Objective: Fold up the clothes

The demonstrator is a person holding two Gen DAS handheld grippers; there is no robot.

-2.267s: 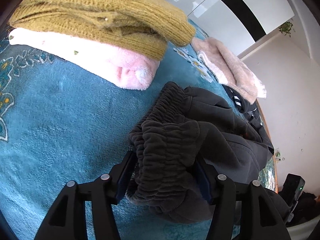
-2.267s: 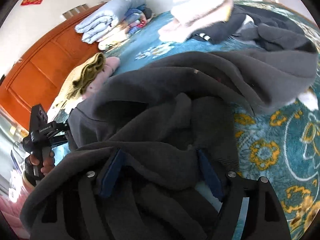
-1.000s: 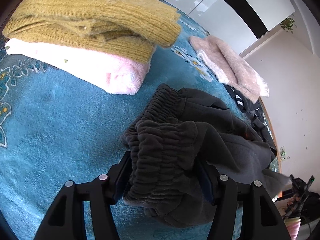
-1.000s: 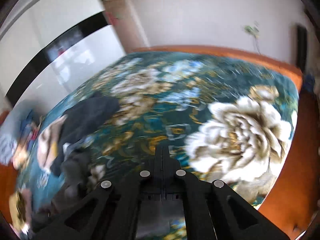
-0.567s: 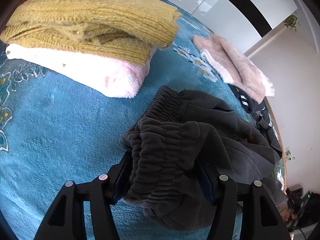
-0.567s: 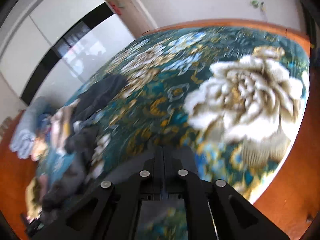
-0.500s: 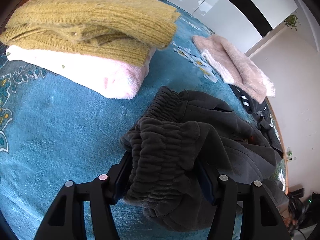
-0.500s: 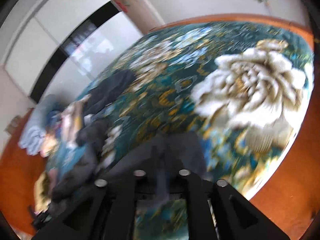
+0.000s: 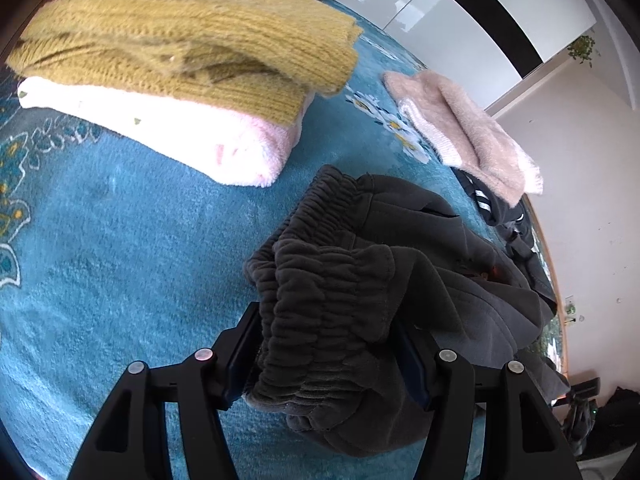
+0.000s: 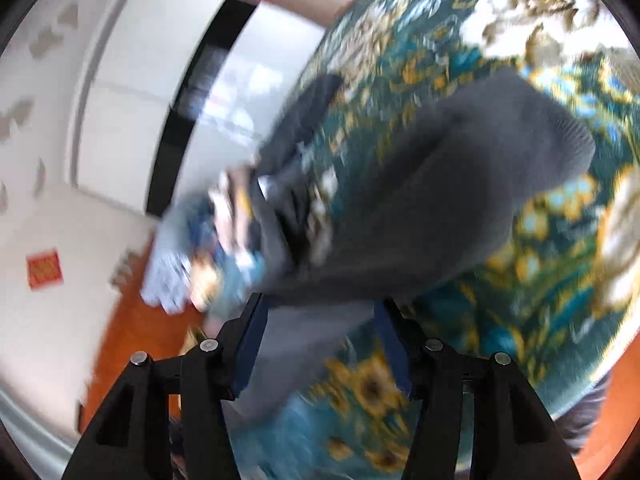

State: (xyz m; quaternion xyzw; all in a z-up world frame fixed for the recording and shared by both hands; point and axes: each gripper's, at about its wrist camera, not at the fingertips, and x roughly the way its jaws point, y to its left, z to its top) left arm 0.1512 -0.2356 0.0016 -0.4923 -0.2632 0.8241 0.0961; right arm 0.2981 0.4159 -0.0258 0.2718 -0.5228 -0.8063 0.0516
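Observation:
My left gripper is shut on the bunched elastic waistband of the dark grey trousers, which lie crumpled across the blue floral bedspread. In the blurred right wrist view, my right gripper has its jaws spread wide, with a leg of the grey trousers lying between and beyond them over the bedspread. I cannot tell whether the pads press on the cloth.
A folded mustard knit sweater lies on a folded pink fleece at the upper left. A fluffy pink garment and dark clothes lie at the right. A pile of light blue bedding sits by the wooden headboard.
My right gripper was shut with a flat view of the bedspread; now its jaws are apart and it has swung fast toward the trouser leg. The left gripper has stayed shut on the waistband.

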